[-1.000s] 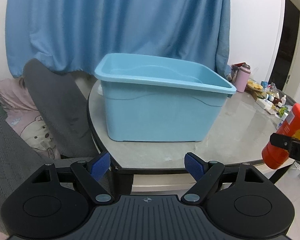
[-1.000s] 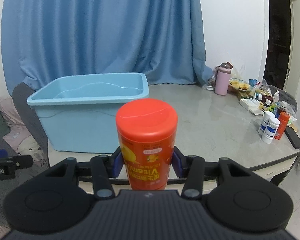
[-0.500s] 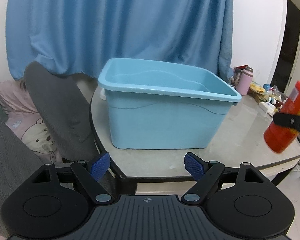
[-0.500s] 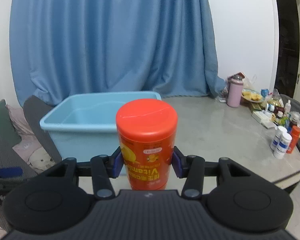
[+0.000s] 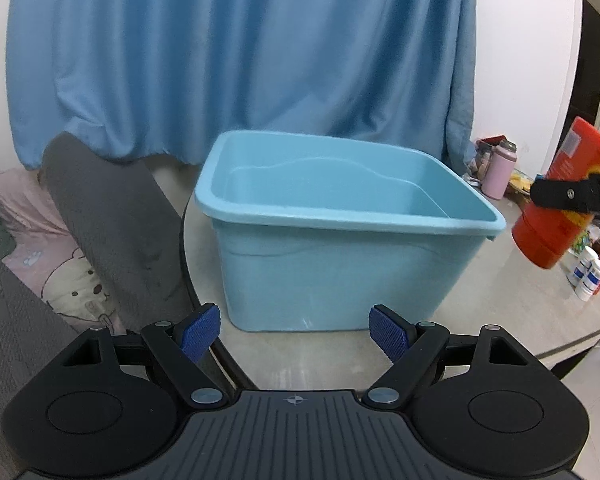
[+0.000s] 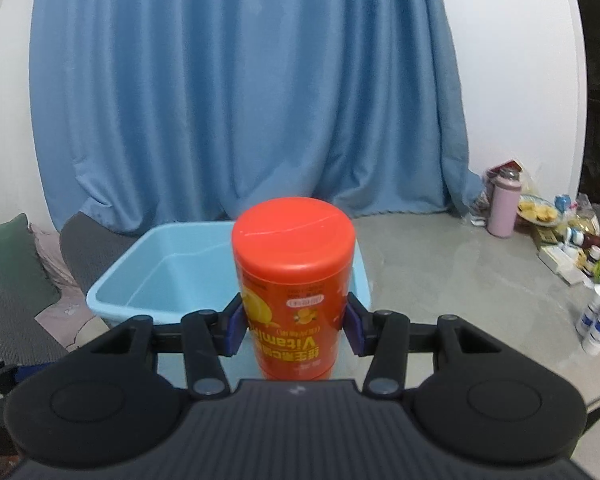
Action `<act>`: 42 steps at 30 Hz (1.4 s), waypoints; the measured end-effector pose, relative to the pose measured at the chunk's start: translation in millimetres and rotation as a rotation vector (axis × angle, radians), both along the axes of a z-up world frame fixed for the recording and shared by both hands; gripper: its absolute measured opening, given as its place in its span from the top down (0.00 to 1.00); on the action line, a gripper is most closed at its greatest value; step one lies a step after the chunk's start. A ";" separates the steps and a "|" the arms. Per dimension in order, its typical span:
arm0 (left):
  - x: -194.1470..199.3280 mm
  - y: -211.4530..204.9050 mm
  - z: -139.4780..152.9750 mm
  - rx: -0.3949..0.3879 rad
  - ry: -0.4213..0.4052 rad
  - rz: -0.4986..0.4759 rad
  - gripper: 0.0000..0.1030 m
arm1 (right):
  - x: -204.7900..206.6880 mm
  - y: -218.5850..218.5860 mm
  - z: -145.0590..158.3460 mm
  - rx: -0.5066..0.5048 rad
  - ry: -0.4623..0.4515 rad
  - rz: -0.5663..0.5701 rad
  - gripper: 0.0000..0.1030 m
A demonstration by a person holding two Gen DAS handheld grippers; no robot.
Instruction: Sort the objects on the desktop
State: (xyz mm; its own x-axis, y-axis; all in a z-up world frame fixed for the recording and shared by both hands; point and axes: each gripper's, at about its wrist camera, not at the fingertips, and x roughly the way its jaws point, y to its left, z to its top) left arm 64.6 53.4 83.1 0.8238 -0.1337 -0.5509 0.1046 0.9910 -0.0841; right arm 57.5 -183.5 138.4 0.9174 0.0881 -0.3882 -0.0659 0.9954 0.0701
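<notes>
Gripping orange vitamin bottle (image 6: 294, 276), right hand-held gripper (image 6: 294, 322); left hand-held gripper (image 5: 296, 334) open, empty

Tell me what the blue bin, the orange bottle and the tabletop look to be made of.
Blue bin: moulded plastic, smooth matte walls, rolled rim. Orange bottle: glossy plastic, with highlights on its end and a printed label. Tabletop: probably polished stone or a stone-look laminate, grey, mottled, faintly reflective.

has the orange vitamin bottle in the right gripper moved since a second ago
Yes. In the left wrist view the orange plastic vitamin bottle, clamped in the right gripper, has risen from below the light blue plastic bin's rim to level with it.
</notes>
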 end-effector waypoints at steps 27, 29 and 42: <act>55.7 -2.1 -2.2 0.001 0.046 0.125 0.19 | 115.3 16.0 -16.1 -0.017 0.076 0.129 0.52; 59.6 -0.8 -3.3 0.000 0.051 0.133 0.19 | 123.0 16.8 -19.1 -0.018 0.091 0.123 0.51; 66.1 8.3 -4.2 0.001 0.073 0.156 0.19 | 126.0 9.8 -21.1 -0.016 0.105 0.074 0.15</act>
